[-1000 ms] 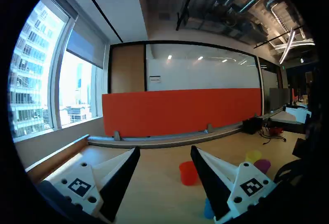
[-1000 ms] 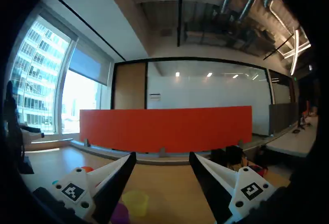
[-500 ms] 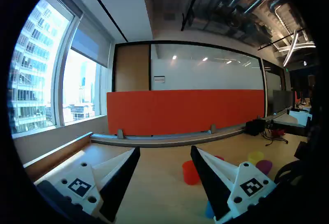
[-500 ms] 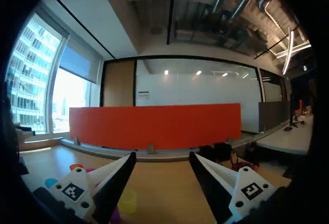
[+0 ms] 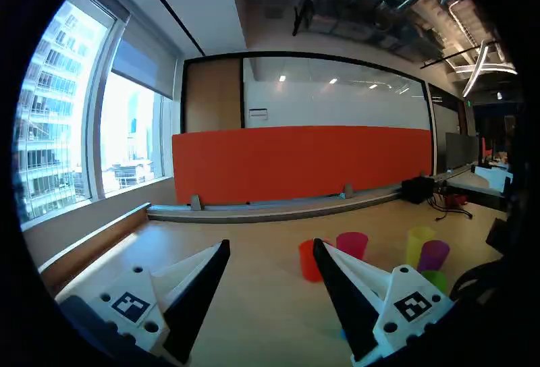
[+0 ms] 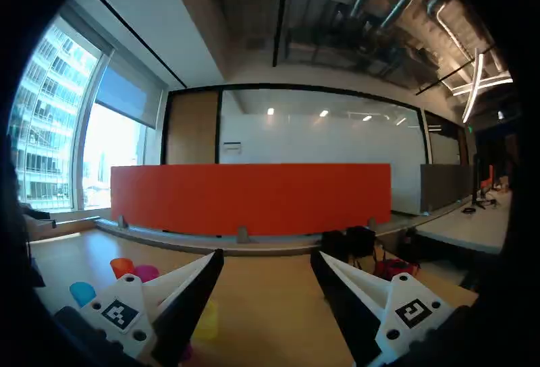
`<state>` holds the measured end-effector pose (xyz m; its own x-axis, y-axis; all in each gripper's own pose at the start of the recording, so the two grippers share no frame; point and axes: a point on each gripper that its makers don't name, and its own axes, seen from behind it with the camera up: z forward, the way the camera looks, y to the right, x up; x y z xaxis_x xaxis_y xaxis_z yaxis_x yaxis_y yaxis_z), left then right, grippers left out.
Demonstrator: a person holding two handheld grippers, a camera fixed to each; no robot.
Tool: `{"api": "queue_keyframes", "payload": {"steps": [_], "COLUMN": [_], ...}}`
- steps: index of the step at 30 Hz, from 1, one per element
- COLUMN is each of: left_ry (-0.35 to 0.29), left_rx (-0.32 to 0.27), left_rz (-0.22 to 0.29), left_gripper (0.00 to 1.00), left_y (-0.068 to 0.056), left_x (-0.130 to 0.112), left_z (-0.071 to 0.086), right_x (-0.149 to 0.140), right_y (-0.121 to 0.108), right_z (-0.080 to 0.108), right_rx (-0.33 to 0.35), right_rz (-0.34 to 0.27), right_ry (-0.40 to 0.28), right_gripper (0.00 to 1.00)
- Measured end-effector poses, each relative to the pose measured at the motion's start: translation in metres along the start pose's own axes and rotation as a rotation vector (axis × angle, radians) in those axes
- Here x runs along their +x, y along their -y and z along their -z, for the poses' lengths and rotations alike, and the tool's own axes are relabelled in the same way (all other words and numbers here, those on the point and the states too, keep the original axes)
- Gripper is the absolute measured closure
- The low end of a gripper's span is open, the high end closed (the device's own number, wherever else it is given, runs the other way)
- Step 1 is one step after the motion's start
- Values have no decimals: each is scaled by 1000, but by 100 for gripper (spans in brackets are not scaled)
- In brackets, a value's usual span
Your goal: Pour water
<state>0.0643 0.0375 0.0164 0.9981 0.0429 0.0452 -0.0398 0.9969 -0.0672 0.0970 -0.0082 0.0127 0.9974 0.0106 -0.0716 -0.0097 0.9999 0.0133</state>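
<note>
Starting with the left gripper [image 5: 270, 279]: jaw status?
— Spread wide, gripping nothing. Beyond them, on the wooden table [image 5: 256, 239], stand an orange cup [image 5: 309, 260], pink cup [image 5: 352, 244], yellow cup [image 5: 417, 242] and purple cup [image 5: 433, 254], all upright and grouped.
— Right gripper [image 6: 265, 286]?
— Equally wide, empty. A blue cup [image 6: 82, 293], the orange cup and the pink cup stand at the lower left of its view; the yellow cup is partly hidden behind one finger.
</note>
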Motion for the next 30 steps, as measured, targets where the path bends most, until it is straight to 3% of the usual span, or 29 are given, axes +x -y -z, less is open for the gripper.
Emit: {"api": "queue_keyframes", "payload": {"steps": [11,20,30], "left_ry": [37,6,-9], "left_rx": [10,52,72], "left_rz": [-15,-14,-8], "left_gripper": [9,9,9], "left_y": [3,6,10], "left_x": [-29,-39,-50], "left_z": [1,3,1], "right_x": [-19,-26,-23], "right_y": [-2,-5,-1], "right_z": [10,20,24], "right_rx": [-2,-3,4], "right_rz": [-23,-30,7], "right_ry": [35,51,54], "right_gripper": [1,1,1]}}
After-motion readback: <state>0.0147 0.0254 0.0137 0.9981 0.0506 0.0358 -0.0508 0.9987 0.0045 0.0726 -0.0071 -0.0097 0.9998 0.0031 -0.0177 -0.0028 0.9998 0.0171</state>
